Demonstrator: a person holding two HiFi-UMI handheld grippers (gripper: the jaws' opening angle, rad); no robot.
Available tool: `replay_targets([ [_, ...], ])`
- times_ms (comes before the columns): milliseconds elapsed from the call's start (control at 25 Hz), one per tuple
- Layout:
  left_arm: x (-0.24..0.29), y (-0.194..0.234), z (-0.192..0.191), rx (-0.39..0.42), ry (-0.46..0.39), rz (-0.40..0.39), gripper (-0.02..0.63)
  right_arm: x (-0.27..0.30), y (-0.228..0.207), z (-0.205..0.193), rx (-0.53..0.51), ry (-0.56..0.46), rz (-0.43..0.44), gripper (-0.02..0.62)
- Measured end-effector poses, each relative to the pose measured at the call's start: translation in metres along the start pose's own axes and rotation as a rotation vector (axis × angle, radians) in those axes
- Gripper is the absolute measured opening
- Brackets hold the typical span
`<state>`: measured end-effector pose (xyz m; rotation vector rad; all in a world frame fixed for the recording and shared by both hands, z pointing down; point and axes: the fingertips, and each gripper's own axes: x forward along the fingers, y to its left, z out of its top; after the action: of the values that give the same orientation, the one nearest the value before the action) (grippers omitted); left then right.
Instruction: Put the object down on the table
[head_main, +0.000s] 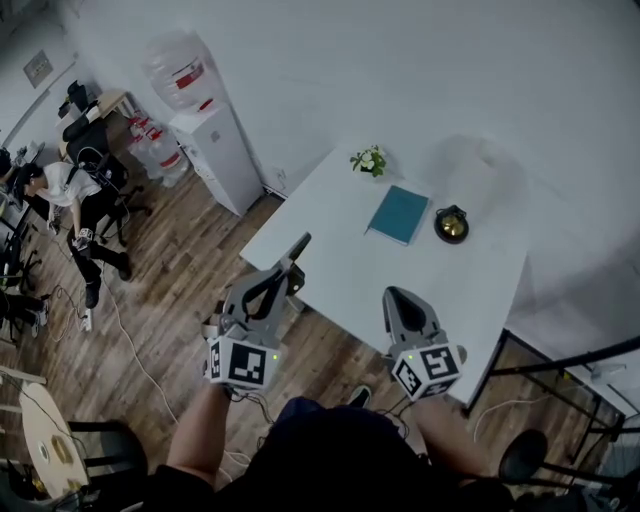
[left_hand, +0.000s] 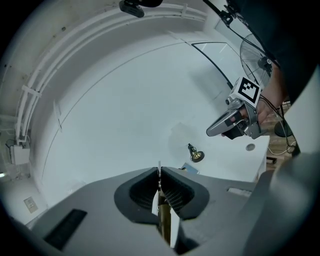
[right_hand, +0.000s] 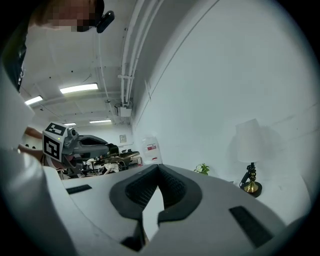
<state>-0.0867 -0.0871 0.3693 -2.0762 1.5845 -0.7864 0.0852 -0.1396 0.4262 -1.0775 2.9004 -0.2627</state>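
Left gripper (head_main: 302, 242) and right gripper (head_main: 396, 294), jaws together, hover well short of book (head_main: 398, 214).

In the left gripper view, the teal book (left_hand: 189, 168) is mostly hidden behind the left hand-held gripper (left_hand: 159, 175), the lamp (left_hand: 196, 156) shade is barely distinguishable from the white wall, and the fan (left_hand: 252, 57) is partly covered by dark clothing.

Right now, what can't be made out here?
- Head view: print on the teal book, too small.
- Left gripper view: that book is mostly hidden behind the left hand-held gripper.
- Head view: near edge of the table, partly covered by the right hand-held gripper.
- Object to put down: neither shut hand-held gripper shows one.
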Motion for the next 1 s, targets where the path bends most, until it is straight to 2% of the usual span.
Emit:
replay_targets([
  [240,0.029,-0.002,-0.005,-0.001,0.007,-0.012,0.021,0.015,-0.024,-0.003,0.016,0.02,-0.014,0.005],
  [440,0.053,0.005,-0.022,-0.026,0.003,-0.054,0.021,0.024,-0.034,-0.003,-0.006,0.029,-0.051,0.005],
  [680,0.114,0.01,-0.055,-0.022,-0.032,-0.156,0.021,0.048,-0.066,-0.009,-0.008,0.055,-0.185,0.005],
  [1000,0.202,0.041,-0.112,-0.051,-0.06,-0.311,0.021,0.107,-0.08,0.001,-0.03,0.08,-0.332,0.005],
])
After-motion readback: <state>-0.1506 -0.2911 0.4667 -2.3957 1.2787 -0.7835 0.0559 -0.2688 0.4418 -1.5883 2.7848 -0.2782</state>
